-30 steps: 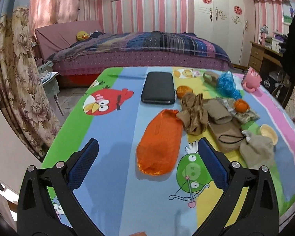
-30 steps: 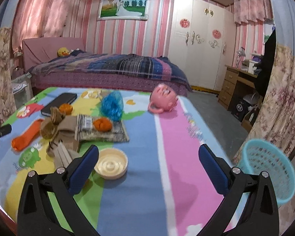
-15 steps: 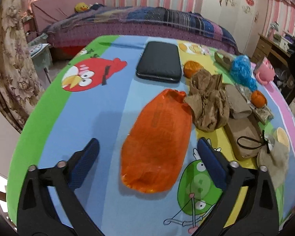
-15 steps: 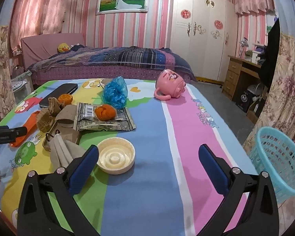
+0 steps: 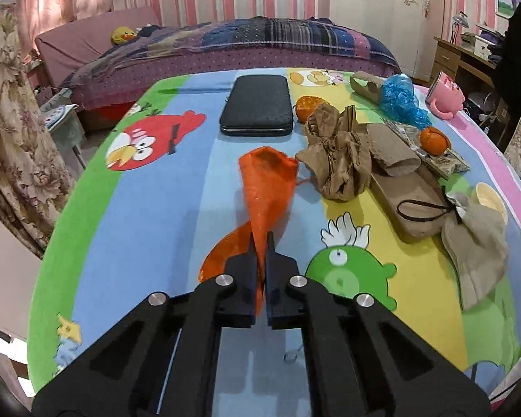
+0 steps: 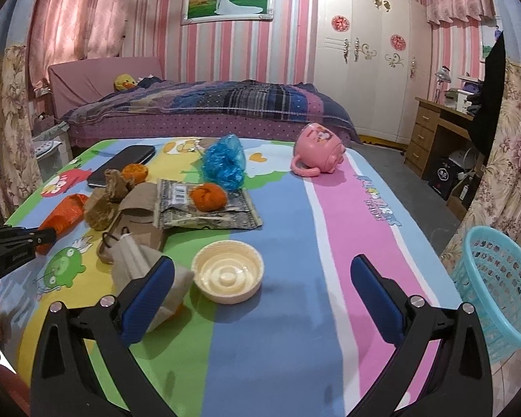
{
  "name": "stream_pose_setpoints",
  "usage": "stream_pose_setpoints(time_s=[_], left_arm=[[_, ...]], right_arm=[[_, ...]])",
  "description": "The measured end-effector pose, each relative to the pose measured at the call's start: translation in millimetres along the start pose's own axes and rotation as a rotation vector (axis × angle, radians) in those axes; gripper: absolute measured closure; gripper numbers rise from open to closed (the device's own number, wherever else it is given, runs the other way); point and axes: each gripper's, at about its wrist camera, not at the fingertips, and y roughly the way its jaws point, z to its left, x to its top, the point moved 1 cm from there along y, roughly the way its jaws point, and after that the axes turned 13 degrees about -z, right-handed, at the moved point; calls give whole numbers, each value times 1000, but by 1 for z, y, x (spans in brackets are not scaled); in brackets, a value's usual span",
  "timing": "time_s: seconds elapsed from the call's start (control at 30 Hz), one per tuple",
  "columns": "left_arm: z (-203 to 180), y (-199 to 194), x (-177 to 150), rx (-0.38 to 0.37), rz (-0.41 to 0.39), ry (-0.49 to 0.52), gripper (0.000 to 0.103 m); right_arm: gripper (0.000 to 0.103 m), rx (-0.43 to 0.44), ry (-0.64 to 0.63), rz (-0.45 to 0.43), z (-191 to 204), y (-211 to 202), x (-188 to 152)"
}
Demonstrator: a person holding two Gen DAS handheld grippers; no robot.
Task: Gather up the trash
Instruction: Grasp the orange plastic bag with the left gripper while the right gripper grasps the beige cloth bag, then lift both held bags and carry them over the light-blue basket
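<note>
Orange plastic bag [image 5: 265,191] pinched at its near end by left tool [image 5: 259,243] — right tool [image 6: 260,288] gapes empty, ready.

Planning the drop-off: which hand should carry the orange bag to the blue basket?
Left. The left gripper is already shut on the orange bag, bunching it up. The right gripper is open and empty, though the blue basket sits on its side, off the table.

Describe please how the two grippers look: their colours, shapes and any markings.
Both grippers are matte black, with angular arms that have triangular cut-outs and round silver screws. The right gripper has blue textured fingers. The left gripper carries small pale lettering on its side, too small to read.
</note>
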Motion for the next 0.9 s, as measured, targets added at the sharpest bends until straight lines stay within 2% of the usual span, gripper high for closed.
stream_pose_setpoints(time_s=[0.13,0.3,0.53,0.67,0.73,0.77,0.9], left_arm=[[4,-19,0,39,-34,-5,102],[10,-25,-8,60,-31,3,102],[14,-21,-8,32,-21,-32,102],[7,-22,-8,27,-27,-6,102],[8,-23,-8,27,-29,-9,102],[9,-22,-8,25,-27,-17,102],[12,-21,-8,23,-20,-33,102]], right_arm=[[4,23,-23,9,14,-2,-4],[4,67,-62,34,38,0,-10],[6,109,-75,79,59,9,-15],[23,132,-92,113,66,15,-18],[35,139,-110,123,70,17,-21],[46,143,-113,129,71,18,-22],[58,158,-116,127,73,19,-24]])
